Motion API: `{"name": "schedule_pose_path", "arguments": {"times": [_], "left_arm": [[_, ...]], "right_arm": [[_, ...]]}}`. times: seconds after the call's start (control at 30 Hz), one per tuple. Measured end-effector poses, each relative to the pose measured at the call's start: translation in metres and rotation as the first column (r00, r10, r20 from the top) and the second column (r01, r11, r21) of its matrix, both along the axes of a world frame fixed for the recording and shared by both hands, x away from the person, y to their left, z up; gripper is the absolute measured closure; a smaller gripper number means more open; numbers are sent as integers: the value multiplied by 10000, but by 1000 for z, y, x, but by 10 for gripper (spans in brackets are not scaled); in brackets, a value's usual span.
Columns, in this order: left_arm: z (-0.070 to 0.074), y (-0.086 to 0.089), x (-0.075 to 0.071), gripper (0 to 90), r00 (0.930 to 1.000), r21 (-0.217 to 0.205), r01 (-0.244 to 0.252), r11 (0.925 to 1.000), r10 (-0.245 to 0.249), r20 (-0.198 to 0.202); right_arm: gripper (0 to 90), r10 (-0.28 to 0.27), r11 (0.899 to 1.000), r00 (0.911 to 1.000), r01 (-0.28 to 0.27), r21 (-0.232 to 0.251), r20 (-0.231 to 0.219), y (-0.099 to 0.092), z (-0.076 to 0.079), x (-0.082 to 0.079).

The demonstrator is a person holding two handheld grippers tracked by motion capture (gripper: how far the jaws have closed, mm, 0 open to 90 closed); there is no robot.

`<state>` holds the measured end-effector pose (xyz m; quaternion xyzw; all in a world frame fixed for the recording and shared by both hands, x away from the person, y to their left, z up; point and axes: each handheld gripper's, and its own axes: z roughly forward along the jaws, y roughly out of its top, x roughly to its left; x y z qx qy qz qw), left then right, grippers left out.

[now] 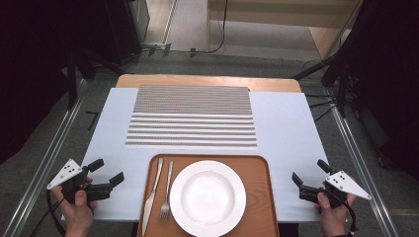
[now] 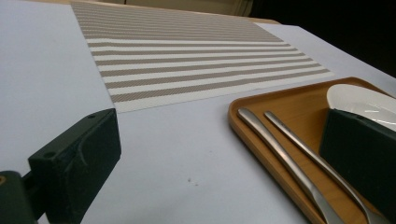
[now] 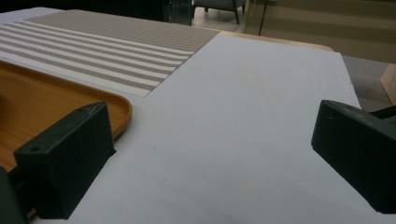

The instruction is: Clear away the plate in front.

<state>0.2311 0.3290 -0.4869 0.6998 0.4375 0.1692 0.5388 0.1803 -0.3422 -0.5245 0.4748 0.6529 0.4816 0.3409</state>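
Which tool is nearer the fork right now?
Left. The left tool sits just off the tray's left edge, close to the fork; the right tool is beyond the plate, off the tray's right side.

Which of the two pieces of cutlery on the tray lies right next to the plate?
The fork, its prongs pointing toward the person. The knife lies on its far side, nearer the tray's left edge.

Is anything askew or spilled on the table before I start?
Nothing stands out. The plate, fork and knife lie neatly in the wooden tray, the striped placemat sits square beyond it, and both grippers, left and right, are open.
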Motion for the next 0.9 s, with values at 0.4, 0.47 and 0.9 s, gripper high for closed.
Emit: {"name": "schedule_pose_path", "arguments": {"times": [0.4, 0.47, 0.9], "left_arm": [[-6, 10, -4, 0, 10000, -231, 0, 9997, 1, 21], [-8, 10, -4, 0, 10000, -246, -9, 9997, 9, -3], [-9, 10, -4, 0, 10000, -275, -63, 9996, 64, 24]], "right_arm": [[0, -59, 10000, 10000, 59, 71, 5, -1, 0, 0], [0, -42, 9999, 10000, 42, 96, -1, -1, 0, 1], [0, -96, 9999, 9999, 96, 117, -40, 0, 0, 1]]}}
